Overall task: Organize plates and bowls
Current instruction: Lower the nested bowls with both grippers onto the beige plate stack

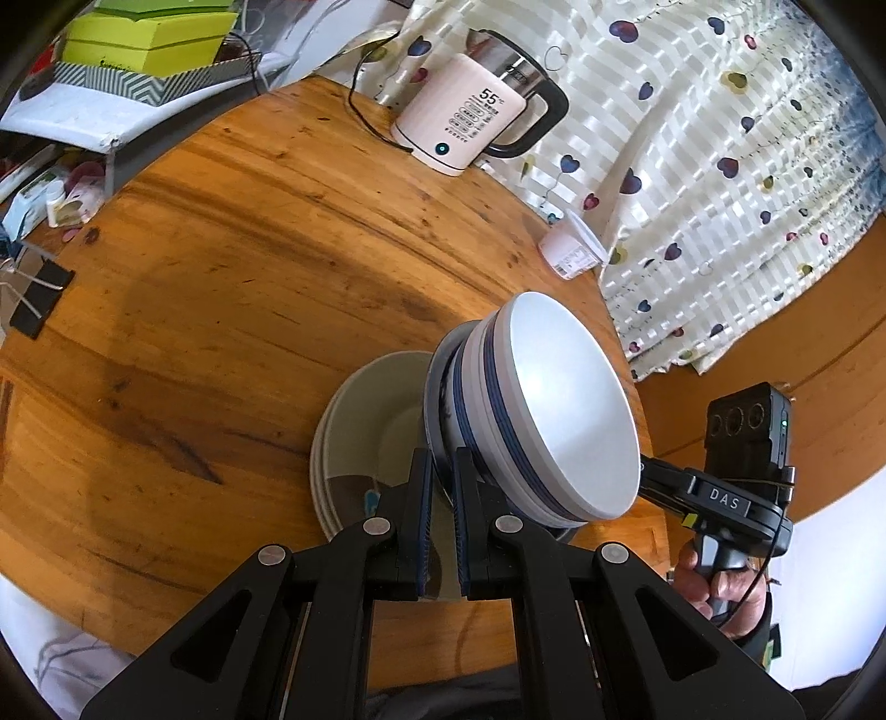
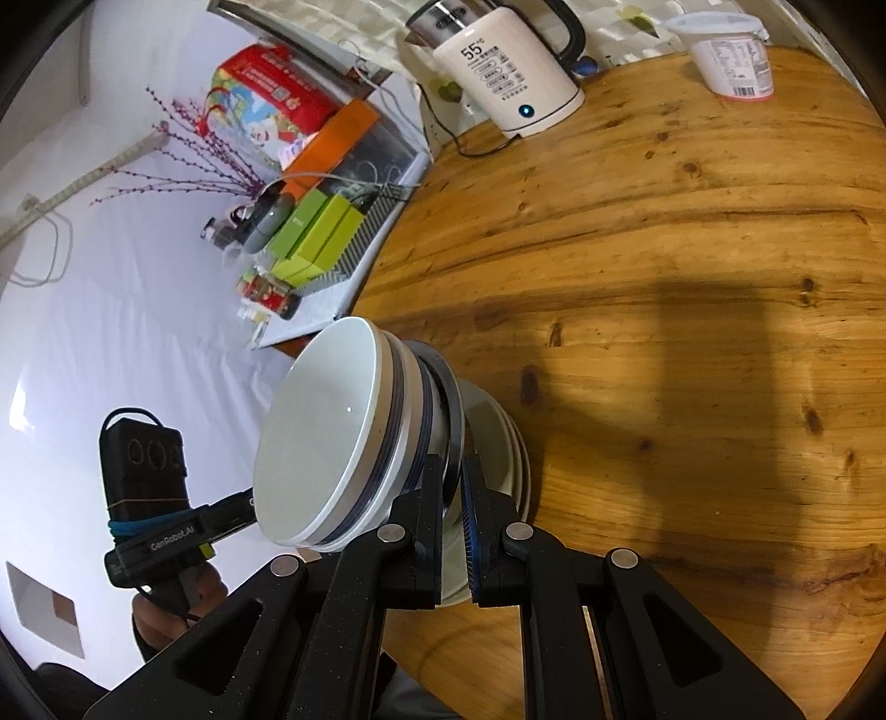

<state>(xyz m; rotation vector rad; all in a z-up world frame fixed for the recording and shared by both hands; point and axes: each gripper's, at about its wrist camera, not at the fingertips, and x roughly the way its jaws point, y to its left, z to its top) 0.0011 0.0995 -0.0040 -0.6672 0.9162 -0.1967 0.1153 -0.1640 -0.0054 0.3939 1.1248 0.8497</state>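
Observation:
A nested stack of white bowls with blue bands (image 1: 559, 410) (image 2: 332, 437) sits on a dark-rimmed plate (image 1: 434, 387) (image 2: 455, 421). My left gripper (image 1: 440, 482) is shut on that plate's rim from one side. My right gripper (image 2: 454, 487) is shut on the rim from the opposite side. Together they hold the load over a stack of white plates (image 1: 365, 421) (image 2: 498, 437) on the wooden table (image 1: 221, 310) (image 2: 664, 277). Whether the held plate touches the stack is hidden.
A white electric kettle (image 1: 465, 122) (image 2: 509, 77) with a black cord and a white plastic cup (image 1: 570, 249) (image 2: 731, 50) stand at the table's far edge. Green boxes (image 1: 144, 39) (image 2: 315, 232) and clutter lie beyond it. A patterned cloth (image 1: 720, 166) hangs close by.

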